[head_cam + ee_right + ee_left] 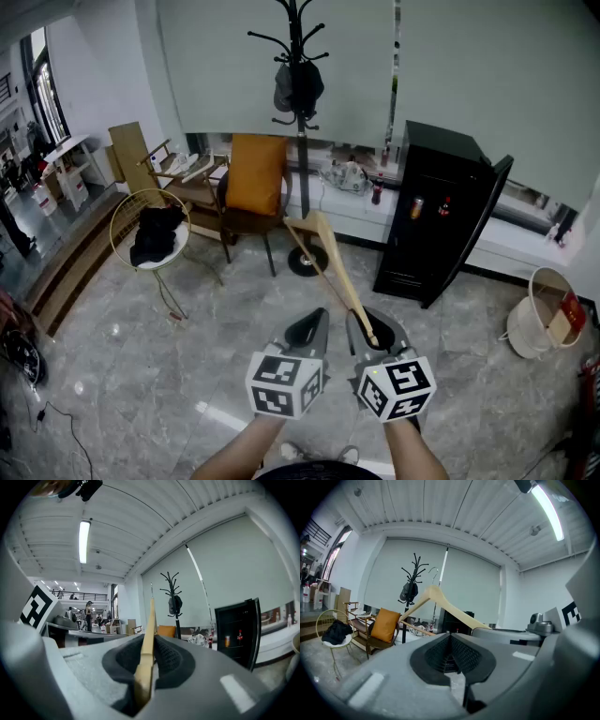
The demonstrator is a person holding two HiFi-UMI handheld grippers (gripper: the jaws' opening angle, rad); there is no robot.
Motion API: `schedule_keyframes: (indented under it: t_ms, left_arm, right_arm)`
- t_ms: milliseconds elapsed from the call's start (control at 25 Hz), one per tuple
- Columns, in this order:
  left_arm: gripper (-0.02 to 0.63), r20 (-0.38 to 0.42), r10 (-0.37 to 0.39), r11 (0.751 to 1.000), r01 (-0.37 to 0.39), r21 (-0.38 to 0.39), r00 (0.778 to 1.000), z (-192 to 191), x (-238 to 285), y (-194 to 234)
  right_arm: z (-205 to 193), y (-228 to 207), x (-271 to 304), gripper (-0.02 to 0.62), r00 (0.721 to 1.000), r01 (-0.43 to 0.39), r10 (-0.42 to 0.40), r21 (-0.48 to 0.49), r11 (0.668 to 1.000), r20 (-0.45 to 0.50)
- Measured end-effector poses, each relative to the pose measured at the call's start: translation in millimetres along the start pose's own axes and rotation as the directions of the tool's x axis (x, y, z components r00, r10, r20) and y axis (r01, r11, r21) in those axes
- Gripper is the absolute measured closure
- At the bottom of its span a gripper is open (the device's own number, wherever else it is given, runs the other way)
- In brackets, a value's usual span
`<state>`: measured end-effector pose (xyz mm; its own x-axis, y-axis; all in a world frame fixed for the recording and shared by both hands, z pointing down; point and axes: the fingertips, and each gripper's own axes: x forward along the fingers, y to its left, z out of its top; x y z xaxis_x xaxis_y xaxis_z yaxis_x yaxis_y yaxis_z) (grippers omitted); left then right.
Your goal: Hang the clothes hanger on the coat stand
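Observation:
A pale wooden clothes hanger [330, 264] slants up and away from my right gripper [373, 335], which is shut on one end of its arm. In the right gripper view the hanger [147, 645] runs edge-on between the jaws. The left gripper view shows the hanger [440, 603] with its metal hook pointing up. My left gripper [309, 330] is beside the right one, shut and holding nothing. The black coat stand [298, 112] stands ahead against the wall with a dark bag [297, 87] on it; the coat stand [173, 603] is right of the hanger in the right gripper view.
A chair with an orange cushion [256, 174] stands left of the stand's base. A round wire side table [150, 239] with dark cloth is further left. A black cabinet with open door [436, 214] is on the right, a white basket [542, 314] beyond it.

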<state>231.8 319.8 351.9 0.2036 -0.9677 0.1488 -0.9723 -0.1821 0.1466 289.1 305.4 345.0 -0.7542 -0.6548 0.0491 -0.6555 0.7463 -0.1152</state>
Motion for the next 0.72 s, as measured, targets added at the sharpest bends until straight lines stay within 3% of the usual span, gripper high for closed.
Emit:
schedule_keyframes:
  t_ms: [720]
  left_arm:
    - [0.601,0.008,-0.064,0.998,0.064,-0.019,0.998,9,-27,72]
  right_arm:
    - [-5,64,44,0.541,0.999,0.044,-0.044,-0.012,0.999,-0.004]
